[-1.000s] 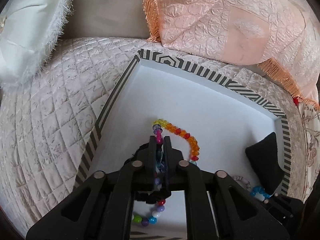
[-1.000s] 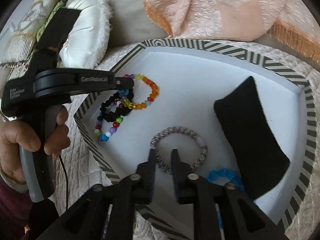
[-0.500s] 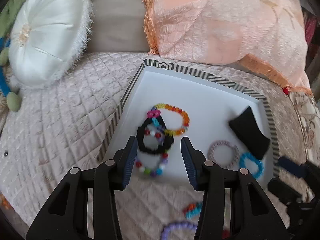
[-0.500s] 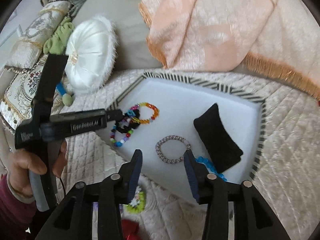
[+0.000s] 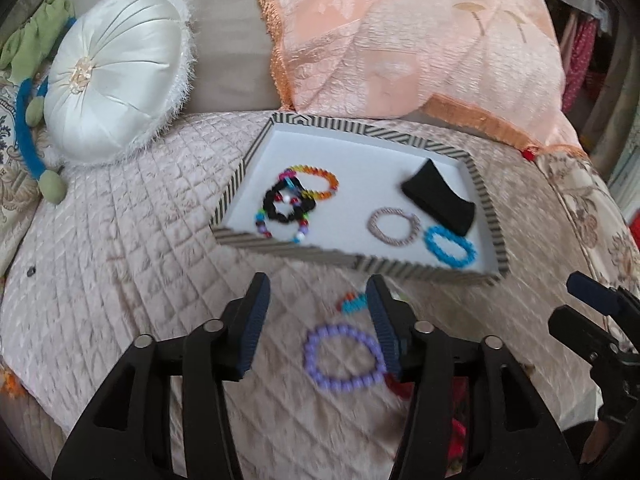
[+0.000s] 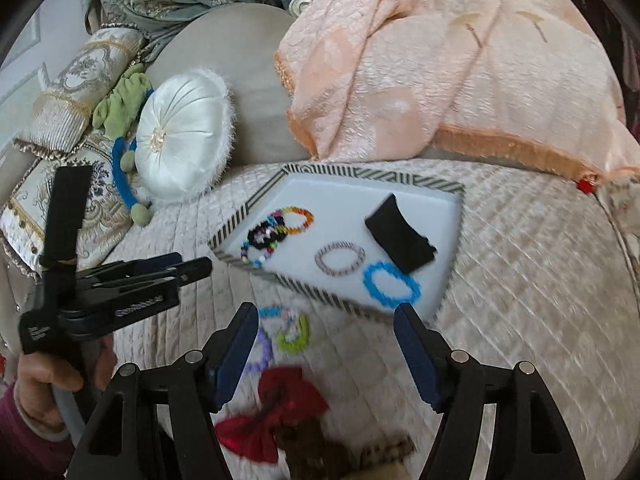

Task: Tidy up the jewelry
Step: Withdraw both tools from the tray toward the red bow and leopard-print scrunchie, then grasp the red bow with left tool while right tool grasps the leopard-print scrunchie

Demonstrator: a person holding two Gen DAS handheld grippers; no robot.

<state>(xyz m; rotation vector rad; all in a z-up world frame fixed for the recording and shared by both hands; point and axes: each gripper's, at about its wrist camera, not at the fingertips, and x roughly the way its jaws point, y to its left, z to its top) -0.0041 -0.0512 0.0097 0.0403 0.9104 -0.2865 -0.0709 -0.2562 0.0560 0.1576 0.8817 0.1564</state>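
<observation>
A striped-rim white tray [image 5: 280, 245] [image 6: 256, 196] lies on the quilted bed. It holds a pile of rainbow, black and multicolour bead bracelets [image 5: 294, 202] [image 6: 272, 232], a grey woven bracelet [image 5: 394, 226] [image 6: 340, 258], a blue bracelet [image 5: 450, 246] [image 6: 390, 284] and a black pad [image 5: 438, 196] [image 6: 402, 236]. My left gripper [image 5: 318, 324] is open and empty above a purple bead bracelet [image 5: 342, 356] on the quilt. My right gripper [image 6: 326, 350] is open and empty over a lime bracelet [image 6: 294, 336] and a red bow [image 6: 280, 412].
A white round cushion [image 5: 116, 88] [image 6: 184, 136] lies left of the tray. A peach blanket [image 5: 420, 48] [image 6: 440, 64] lies behind it. A small teal-and-orange bracelet [image 5: 352, 303] sits near the tray's front rim. The left gripper shows in the right wrist view [image 6: 120, 280].
My left gripper let go of the bead bracelets in the tray, opened and drew back. My right gripper also opened and drew back. Both now hover over loose jewelry on the quilt.
</observation>
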